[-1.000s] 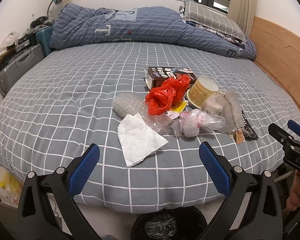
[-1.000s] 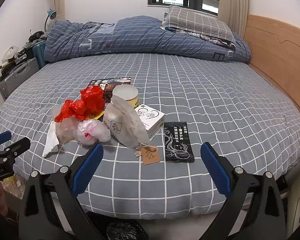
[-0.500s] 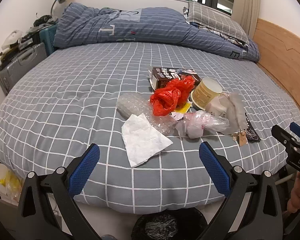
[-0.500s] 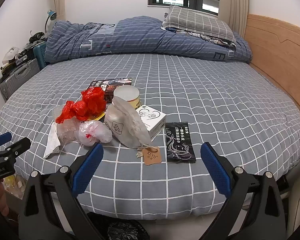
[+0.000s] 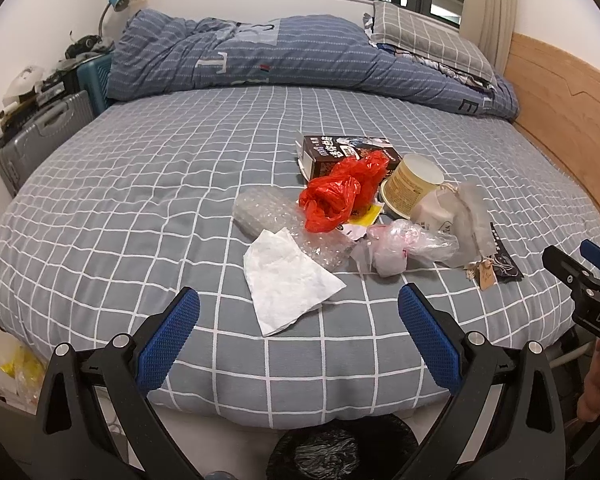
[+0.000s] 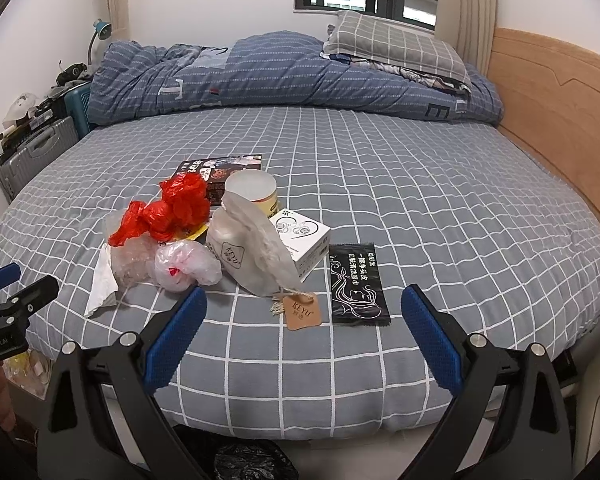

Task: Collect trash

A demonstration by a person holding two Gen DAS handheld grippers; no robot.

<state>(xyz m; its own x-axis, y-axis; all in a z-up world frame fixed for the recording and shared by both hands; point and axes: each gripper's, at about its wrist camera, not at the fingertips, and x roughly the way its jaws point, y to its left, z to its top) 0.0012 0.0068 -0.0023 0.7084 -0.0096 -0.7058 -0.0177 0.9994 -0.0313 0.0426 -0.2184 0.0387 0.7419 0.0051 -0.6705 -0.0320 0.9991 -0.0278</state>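
A heap of trash lies on the grey checked bed: a white tissue, bubble wrap, a red plastic bag, a clear bag, a yellow cup, a dark box, a frosted pouch with a brown tag, a white box and a black sachet. My left gripper is open and empty, just short of the tissue. My right gripper is open and empty, near the tag and sachet.
A bin lined with a black bag stands on the floor below the bed's near edge. A folded blue duvet and pillow lie at the far side. A wooden headboard runs along the right. Suitcases stand at the left.
Both grippers have eased forward toward the trash heap, which now sits a little larger and lower in each view. Jaws stay open. Nothing on the bed has moved.
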